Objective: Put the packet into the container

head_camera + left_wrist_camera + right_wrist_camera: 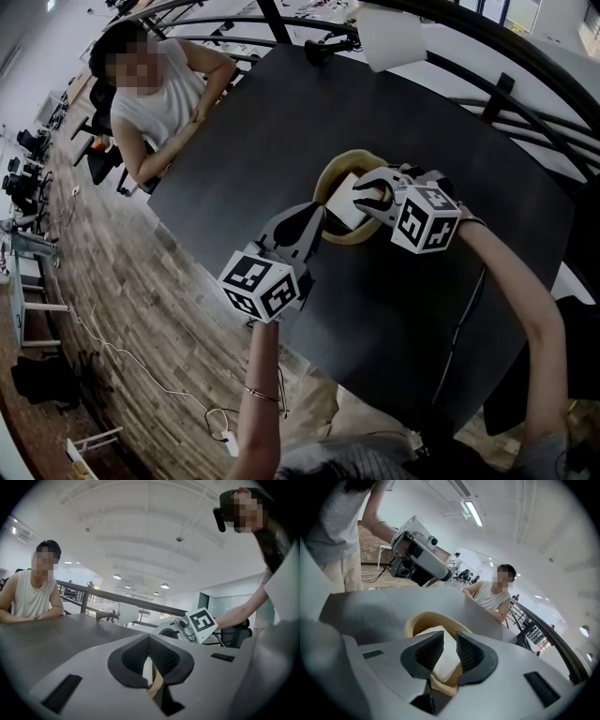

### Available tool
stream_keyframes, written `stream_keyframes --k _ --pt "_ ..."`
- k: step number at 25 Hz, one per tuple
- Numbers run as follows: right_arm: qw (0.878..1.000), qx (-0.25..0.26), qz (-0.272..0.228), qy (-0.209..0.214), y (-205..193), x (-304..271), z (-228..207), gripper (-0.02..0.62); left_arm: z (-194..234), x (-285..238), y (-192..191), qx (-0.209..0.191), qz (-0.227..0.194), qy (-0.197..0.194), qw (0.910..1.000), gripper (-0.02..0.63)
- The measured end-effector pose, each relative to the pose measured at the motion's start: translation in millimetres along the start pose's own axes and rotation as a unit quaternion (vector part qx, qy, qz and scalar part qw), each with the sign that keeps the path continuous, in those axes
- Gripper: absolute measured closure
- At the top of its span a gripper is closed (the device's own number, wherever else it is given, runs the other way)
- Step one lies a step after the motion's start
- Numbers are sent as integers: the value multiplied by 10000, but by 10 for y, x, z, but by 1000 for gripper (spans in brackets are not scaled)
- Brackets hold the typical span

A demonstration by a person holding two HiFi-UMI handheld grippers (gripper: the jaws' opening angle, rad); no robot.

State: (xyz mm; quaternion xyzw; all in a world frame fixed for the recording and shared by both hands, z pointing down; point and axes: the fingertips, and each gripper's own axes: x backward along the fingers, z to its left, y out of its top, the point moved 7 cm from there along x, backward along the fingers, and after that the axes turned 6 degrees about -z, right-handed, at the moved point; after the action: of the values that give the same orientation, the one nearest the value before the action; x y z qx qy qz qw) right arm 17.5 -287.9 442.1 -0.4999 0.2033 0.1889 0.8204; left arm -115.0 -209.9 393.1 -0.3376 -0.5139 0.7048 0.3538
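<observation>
A round tan container [330, 178] stands near the middle of the dark table [281, 122]. A white packet [345, 204] sits tilted in it, partly over the near rim. My right gripper [371, 198] comes in from the right and is shut on the packet; in the right gripper view the packet [444, 663] fills the gap between the pads, with the container's rim [423, 618] behind. My left gripper [315, 221] reaches in from the near left. Its jaws [150, 657] are shut on the container's near rim [155, 686].
A person in a white sleeveless top [155, 94] sits at the table's far left edge with forearms on it. A white lamp-like object [389, 37] stands at the far end by a curved black railing [525, 94]. The table's near left edge [225, 253] drops to a wooden floor.
</observation>
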Motion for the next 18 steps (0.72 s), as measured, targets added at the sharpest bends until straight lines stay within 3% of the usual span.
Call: stream_keyframes --k 5,9,18 --pt "9937 -890 -260 -633 101 18 -41 509 -5 -6 11 13 -82 -77 9999 598" --pt "9815 -1463 -343 -1189 158 70 -65 558 0 -4 30 39 -105 -187 9998 598" --pt "9303 -2834 -781 -2193 149 236 -37 584 -10 -25 24 86 -149 -466 9988 598"
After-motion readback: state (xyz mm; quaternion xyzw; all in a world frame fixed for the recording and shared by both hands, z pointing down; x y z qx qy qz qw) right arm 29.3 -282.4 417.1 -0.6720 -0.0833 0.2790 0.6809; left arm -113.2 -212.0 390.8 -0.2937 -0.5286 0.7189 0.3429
